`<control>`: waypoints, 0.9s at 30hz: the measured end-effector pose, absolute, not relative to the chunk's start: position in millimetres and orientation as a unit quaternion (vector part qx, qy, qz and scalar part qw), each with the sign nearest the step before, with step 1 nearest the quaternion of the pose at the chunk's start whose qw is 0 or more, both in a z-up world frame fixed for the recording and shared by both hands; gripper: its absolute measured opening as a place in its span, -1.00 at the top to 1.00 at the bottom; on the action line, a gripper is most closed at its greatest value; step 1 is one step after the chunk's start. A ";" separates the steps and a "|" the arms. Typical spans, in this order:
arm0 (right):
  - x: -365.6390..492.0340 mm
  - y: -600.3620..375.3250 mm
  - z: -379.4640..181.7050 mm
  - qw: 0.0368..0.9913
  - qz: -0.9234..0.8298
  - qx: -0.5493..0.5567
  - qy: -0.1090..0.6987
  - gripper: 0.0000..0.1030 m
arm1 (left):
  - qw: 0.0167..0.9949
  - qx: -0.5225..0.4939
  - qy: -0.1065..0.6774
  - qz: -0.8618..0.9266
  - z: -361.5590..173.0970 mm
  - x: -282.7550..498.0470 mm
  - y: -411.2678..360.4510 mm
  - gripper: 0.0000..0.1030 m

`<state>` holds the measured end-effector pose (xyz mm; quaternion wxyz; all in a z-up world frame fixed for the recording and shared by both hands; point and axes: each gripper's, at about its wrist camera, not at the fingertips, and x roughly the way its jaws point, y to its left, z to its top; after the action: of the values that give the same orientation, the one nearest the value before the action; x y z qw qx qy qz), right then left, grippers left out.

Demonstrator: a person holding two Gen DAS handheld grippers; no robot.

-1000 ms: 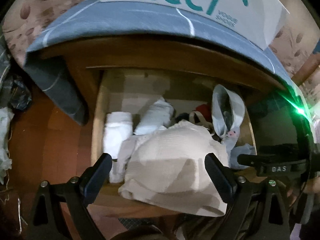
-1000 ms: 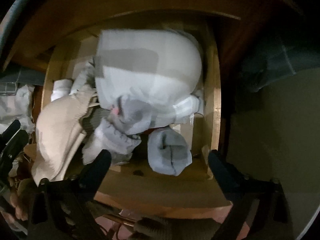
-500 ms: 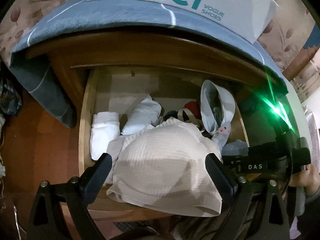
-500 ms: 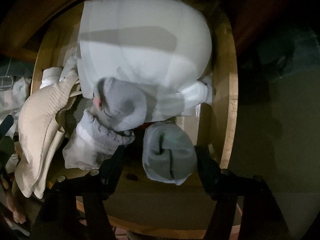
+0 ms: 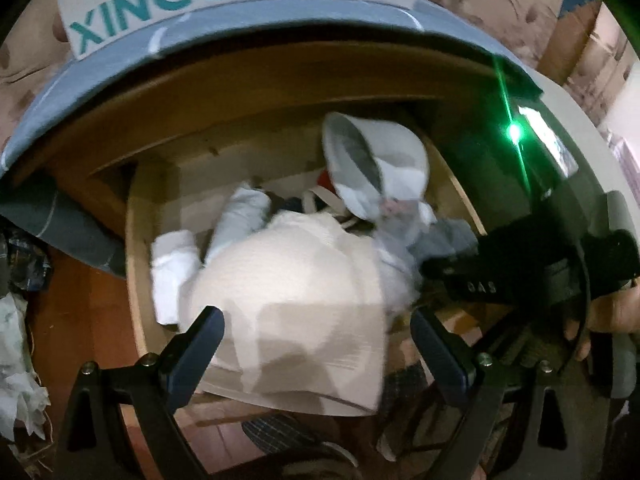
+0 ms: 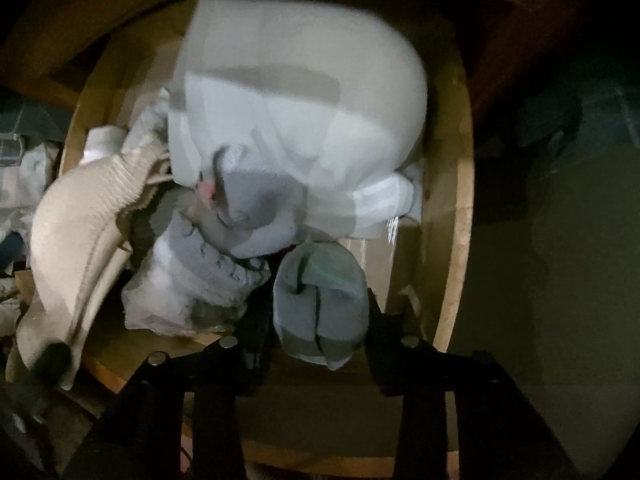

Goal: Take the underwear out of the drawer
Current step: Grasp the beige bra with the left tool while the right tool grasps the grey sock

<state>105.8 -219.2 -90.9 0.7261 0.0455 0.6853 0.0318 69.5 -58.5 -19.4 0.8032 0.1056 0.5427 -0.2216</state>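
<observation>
Right gripper (image 6: 320, 320): jaws just closing, now narrow around the rolled grey bundle (image 6: 320, 300) at lower centre of the right wrist view; both pads flank and appear to press its sides.
Reason for grip: pointed down into the drawer (image 6: 452, 240), bundle taken across its width, probably so it lifts clear of the pile.
Left gripper (image 5: 316, 344): wide, nothing between the fingers; hanging above the front edge, over the cream ribbed garment (image 5: 296, 300).
Reason for left pose: probably waiting its turn, or ready to steady the pile.
Underwear location: inside the drawer; pale grey-white piece (image 6: 304, 120) fills the upper centre of the right wrist view, grey knit item (image 6: 200, 276) just left of the bundle.
Cream garment: draped over the drawer front, partly outside.
Surface: light wooden drawer under a darker wooden top, blue-grey cloth (image 5: 120, 56) overhanging.
Room: dim; white box (image 5: 180, 4) with teal lettering at upper left, reddish wooden floor at left, crumpled white material at the far left edge.
</observation>
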 end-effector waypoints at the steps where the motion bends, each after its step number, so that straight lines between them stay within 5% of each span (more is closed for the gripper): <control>1: 104.2 -224.4 -87.8 0.729 0.031 0.049 0.682 0.32 | 0.801 0.111 0.545 -0.222 -20.2 67.9 -62.2 -0.88; 14: 93.5 -251.1 -77.2 0.733 0.047 0.081 0.673 0.32 | 0.799 0.159 0.562 -0.147 -44.3 93.7 -57.9 -0.88; 25: 84.3 -262.1 -69.1 0.732 0.048 0.090 0.673 0.32 | 0.788 0.016 0.601 -0.137 -43.3 121.6 -10.6 -0.87; 27: 84.9 -260.4 -69.4 0.732 0.047 0.086 0.674 0.32 | 0.786 0.007 0.603 -0.135 -43.1 123.0 -8.2 -0.70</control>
<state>84.9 -260.4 -69.4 0.7321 0.0861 0.6741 0.0471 123.0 -8.2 -43.1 0.7862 0.0073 0.6029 -0.1353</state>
